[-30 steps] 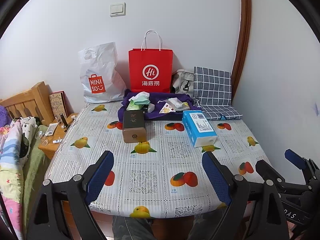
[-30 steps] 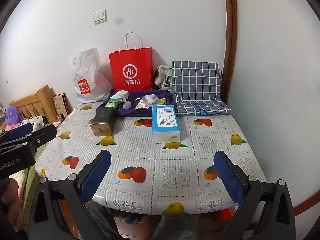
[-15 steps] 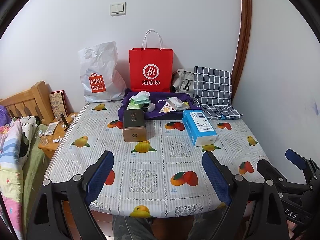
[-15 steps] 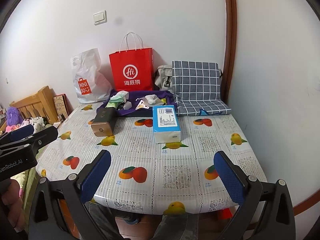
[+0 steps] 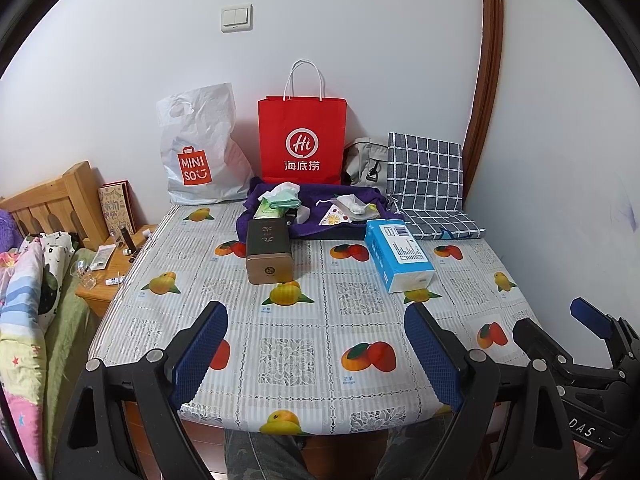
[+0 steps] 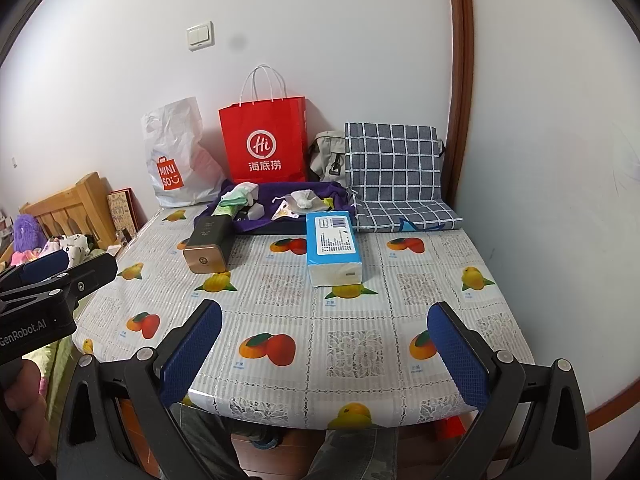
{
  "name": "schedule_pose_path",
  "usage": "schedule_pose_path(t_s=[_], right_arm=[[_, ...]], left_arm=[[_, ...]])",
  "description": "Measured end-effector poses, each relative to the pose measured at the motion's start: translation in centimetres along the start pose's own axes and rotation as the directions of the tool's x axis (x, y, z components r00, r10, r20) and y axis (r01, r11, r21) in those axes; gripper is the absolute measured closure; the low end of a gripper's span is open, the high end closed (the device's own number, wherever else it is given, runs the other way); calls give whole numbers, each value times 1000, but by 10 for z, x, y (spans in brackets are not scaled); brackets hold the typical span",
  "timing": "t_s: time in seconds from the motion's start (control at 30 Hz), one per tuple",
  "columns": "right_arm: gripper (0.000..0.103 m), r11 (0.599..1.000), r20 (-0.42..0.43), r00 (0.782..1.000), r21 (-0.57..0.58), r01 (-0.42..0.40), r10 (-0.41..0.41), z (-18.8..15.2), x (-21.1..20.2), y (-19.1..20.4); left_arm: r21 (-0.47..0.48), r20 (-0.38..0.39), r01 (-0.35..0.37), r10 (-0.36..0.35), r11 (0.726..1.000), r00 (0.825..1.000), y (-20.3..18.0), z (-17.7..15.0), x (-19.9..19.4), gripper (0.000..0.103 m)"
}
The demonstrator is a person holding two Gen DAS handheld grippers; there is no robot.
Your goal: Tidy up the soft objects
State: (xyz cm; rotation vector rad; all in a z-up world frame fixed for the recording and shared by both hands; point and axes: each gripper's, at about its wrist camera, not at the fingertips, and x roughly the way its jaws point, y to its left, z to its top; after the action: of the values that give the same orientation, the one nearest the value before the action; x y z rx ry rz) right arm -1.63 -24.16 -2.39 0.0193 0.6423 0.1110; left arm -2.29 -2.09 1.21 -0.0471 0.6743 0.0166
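Observation:
A purple cloth (image 5: pixel 316 222) (image 6: pixel 320 192) lies at the back of the table with small soft items on it: a green and white bundle (image 5: pixel 280 198) (image 6: pixel 236 198) and a white pouch (image 5: pixel 354 206) (image 6: pixel 302 200). A blue tissue pack (image 5: pixel 398 254) (image 6: pixel 332 246) lies in front of it. A grey checked cushion (image 5: pixel 426 178) (image 6: pixel 394 168) leans on the wall at the back right. My left gripper (image 5: pixel 316 354) and right gripper (image 6: pixel 324 350) are both open and empty, over the table's near edge.
A brown box (image 5: pixel 267 250) (image 6: pixel 208 248) lies mid-table. A red paper bag (image 5: pixel 302 140) (image 6: pixel 264 142) and a white Miniso bag (image 5: pixel 198 152) (image 6: pixel 174 160) stand against the wall. The fruit-print table (image 5: pixel 288 360) (image 6: pixel 352 352) meets walls behind and right. A bed and nightstand (image 5: pixel 108 272) are left.
Both views have crept very slightly; nothing on the table has moved and both grippers stay open.

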Motion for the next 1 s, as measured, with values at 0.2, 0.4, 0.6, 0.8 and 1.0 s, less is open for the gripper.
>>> schedule_pose_path(t_s=[0.2,0.4,0.6,0.8,1.0], right_arm=[[2,1000,0,1000,0,0,0,0,0,0],[2,1000,1,1000,1,0,0,0,0,0],[2,1000,1,1000,1,0,0,0,-1,1],[2,1000,4,1000,0,1,-1,1,-3,3],[2,1000,4,1000,-1,0,0,0,-3,2]], left_arm=[[0,1,0,0,1000,1000,0,0,0,13],[0,1,-1,1,1000,1000,0,0,0,13],[0,2,-1,1,1000,1000,-1,-1,-1,13],[-1,1,0,0,1000,1000,0,-1,0,13],[-2,1,-1,1,1000,1000,-1,-1,0,13]])
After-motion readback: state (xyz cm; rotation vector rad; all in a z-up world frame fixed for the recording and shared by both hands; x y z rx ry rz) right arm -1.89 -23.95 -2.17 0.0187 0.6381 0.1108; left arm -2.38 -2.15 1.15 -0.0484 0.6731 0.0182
